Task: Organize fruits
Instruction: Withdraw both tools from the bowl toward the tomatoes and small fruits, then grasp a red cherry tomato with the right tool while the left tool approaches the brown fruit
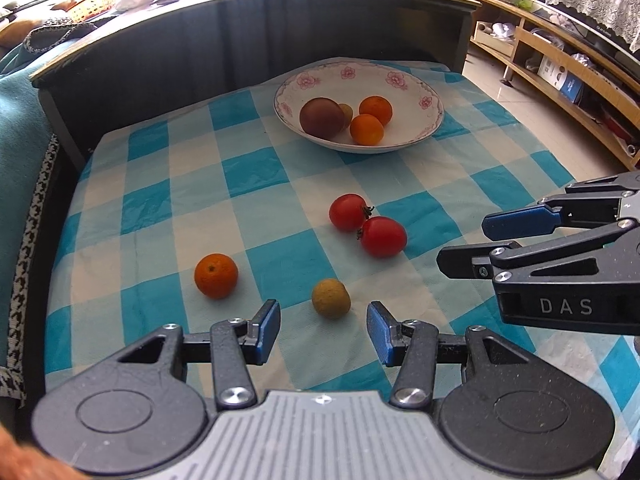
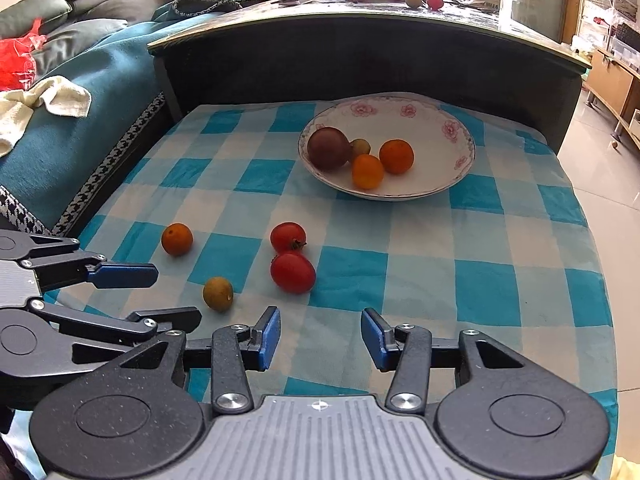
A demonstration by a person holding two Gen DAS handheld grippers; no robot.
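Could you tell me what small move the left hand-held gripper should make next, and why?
Probably ease the left hand-held gripper forward so its open jaws straddle the small yellow-green fruit. That fruit lies loose on the checked cloth just ahead of the fingertips, nearer than the tomatoes or the loose orange, while the bowl already holds four fruits.
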